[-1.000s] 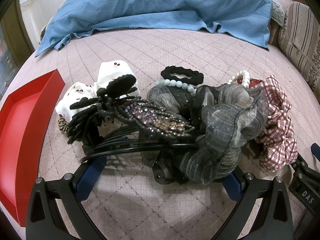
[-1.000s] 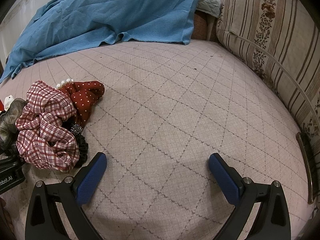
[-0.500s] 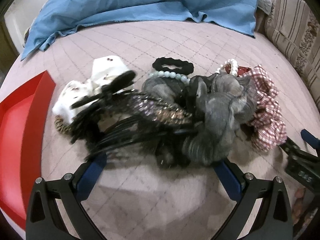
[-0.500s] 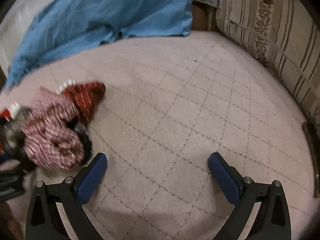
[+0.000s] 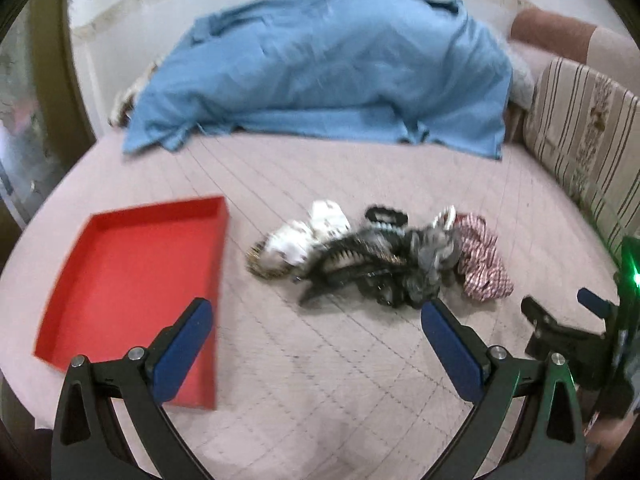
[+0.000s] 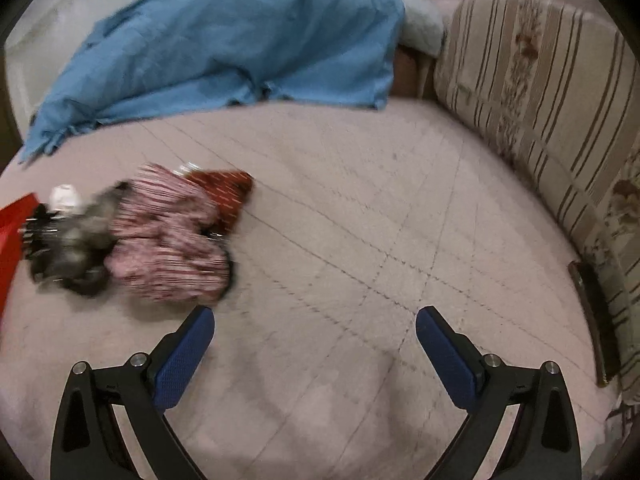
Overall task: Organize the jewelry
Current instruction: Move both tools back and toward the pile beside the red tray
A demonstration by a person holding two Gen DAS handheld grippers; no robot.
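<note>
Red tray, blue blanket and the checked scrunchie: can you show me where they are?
red tray [image 5: 120, 264]: left wrist view, on its flat floor.
blue blanket [image 5: 320, 72]: left wrist view, middle of the heap.
checked scrunchie [image 6: 168, 244]: right wrist view, its ruffled cloth.

A pale pink quilted bed cover [image 5: 320, 360] with a diamond stitch pattern spreads across both views. At its far edge lies a rumpled blue sheet [image 5: 328, 72], heaped over something hidden beneath it. To the right of the sheet, a striped beige cushion [image 6: 532, 80] with floral bands runs along the cover's right side. Behind the sheet stands a white wall [image 5: 120, 20].
</note>
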